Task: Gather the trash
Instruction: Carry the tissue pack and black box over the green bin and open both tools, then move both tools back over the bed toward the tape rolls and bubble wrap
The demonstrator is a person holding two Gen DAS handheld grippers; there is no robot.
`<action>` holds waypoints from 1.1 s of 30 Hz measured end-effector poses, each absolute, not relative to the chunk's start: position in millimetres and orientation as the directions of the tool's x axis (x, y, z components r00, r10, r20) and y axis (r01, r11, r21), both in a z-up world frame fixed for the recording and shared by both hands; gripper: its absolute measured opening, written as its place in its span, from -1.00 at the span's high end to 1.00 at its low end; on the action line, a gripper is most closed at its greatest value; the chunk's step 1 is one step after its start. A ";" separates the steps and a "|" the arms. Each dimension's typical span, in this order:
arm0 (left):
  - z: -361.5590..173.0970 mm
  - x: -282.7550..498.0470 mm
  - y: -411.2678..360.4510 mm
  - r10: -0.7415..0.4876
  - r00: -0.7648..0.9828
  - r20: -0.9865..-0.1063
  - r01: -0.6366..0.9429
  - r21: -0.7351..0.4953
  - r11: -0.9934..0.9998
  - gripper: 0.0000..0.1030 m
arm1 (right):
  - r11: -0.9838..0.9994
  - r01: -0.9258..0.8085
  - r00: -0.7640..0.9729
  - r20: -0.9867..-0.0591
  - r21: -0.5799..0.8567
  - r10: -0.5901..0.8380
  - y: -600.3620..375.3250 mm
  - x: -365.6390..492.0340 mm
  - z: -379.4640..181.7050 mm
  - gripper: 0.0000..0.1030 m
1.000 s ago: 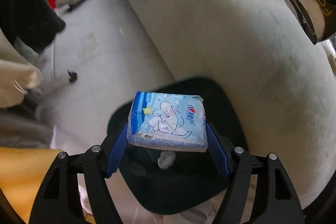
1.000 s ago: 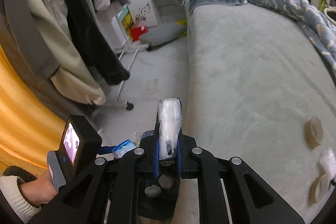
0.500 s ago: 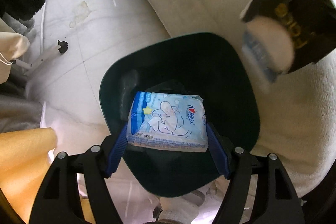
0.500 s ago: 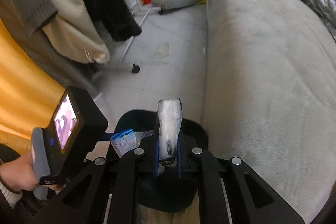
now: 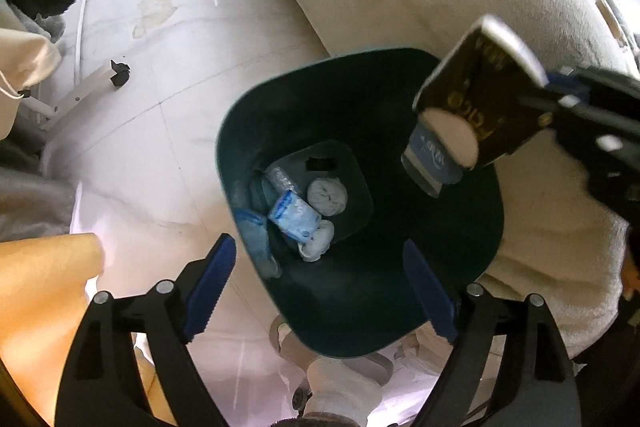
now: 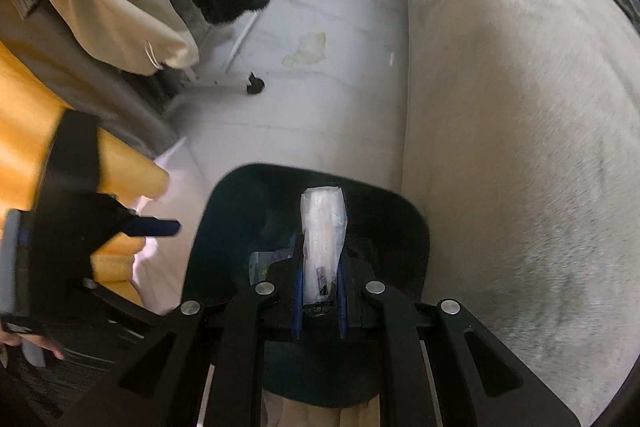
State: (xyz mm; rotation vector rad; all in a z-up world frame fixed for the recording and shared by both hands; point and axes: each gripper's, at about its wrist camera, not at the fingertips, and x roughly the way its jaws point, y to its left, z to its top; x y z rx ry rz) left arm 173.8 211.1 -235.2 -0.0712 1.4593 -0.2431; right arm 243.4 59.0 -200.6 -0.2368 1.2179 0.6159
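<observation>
Black left gripper (image 5: 320,281), blue ribbed pads (image 5: 210,285), silver screws

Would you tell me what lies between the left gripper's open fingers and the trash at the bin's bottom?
Nothing: in the left wrist view only the bin's dark inner wall separates the left gripper from the trash.

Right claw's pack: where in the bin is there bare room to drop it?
Bin: the floor's bed-side half, right of the tissue ball, is bare. The left wall side is crowded with the blue pack and wads. The right claw holds its pack above the opening; the left claw is open.
</observation>
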 end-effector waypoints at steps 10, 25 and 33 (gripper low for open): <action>-209.7 179.7 244.3 -0.185 0.213 -0.959 0.051 -0.178 0.983 -0.32 | 0.804 -0.574 0.096 -0.963 0.155 0.253 78.0 234.9 -241.2 0.73; -90.9 199.1 241.1 -0.248 0.549 -0.798 0.060 -0.258 0.964 -0.13 | 0.799 -0.585 0.053 -0.977 0.138 0.207 86.7 224.0 -259.3 0.03; -51.2 198.7 228.6 -0.263 0.626 -0.734 0.108 -0.253 0.961 -0.25 | 0.788 -0.605 0.102 -0.971 0.112 0.216 83.3 221.5 -240.2 -0.02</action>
